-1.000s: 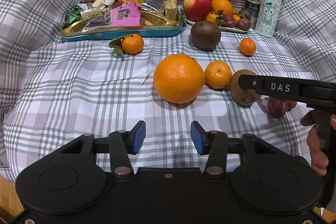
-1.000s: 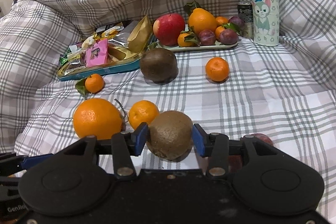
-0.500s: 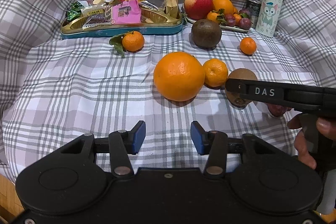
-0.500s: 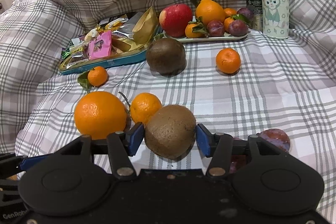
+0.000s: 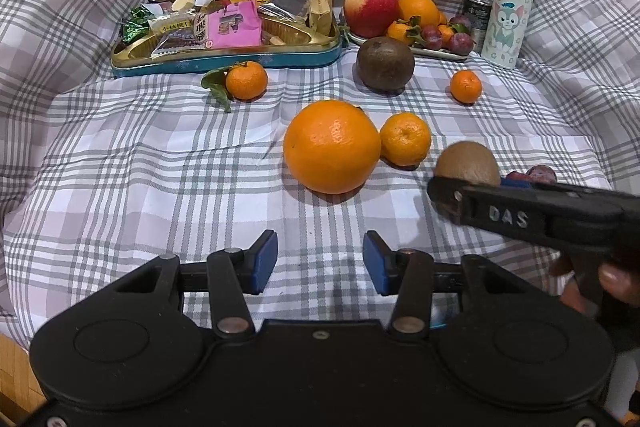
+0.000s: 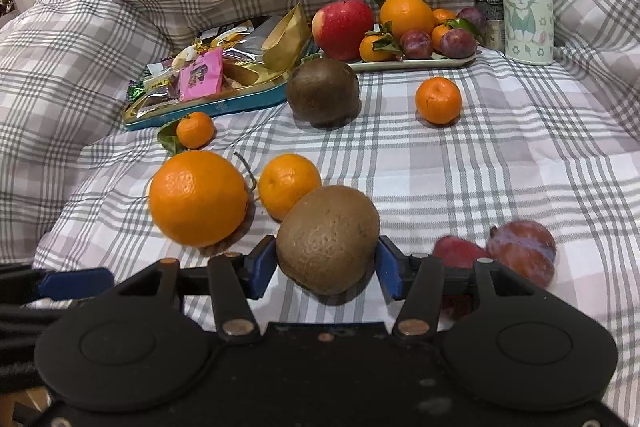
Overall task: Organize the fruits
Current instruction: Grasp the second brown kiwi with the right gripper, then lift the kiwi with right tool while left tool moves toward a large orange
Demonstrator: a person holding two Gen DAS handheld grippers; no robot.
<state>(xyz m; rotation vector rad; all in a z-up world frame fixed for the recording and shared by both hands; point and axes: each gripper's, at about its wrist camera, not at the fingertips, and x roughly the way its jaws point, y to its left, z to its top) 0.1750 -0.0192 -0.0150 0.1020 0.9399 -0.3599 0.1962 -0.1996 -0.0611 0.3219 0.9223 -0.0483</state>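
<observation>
A brown kiwi-like fruit (image 6: 328,239) rests on the plaid cloth between the blue pads of my right gripper (image 6: 327,255). The pads flank its sides closely, and I see no squeeze on it. From the left wrist view the same fruit (image 5: 468,163) shows behind the right gripper's black finger (image 5: 500,211). My left gripper (image 5: 320,261) hovers over bare cloth, open with nothing between its pads. A large orange (image 5: 332,147) and a mandarin (image 5: 405,139) lie just beyond it. At the back, a white fruit tray (image 6: 416,63) holds an apple, an orange, mandarins and plums.
A dark round fruit (image 5: 385,63) and two loose mandarins (image 5: 465,86) (image 5: 246,79) lie mid-cloth. Two plums (image 6: 522,251) sit right of the right gripper. A snack tin (image 5: 224,63) is back left. A cat-print bottle (image 5: 508,11) and a can (image 5: 477,15) stand back right.
The right gripper's jaws have widened and slid forward, so the brown fruit now sits deeper between the pads. The left gripper has stayed put.
</observation>
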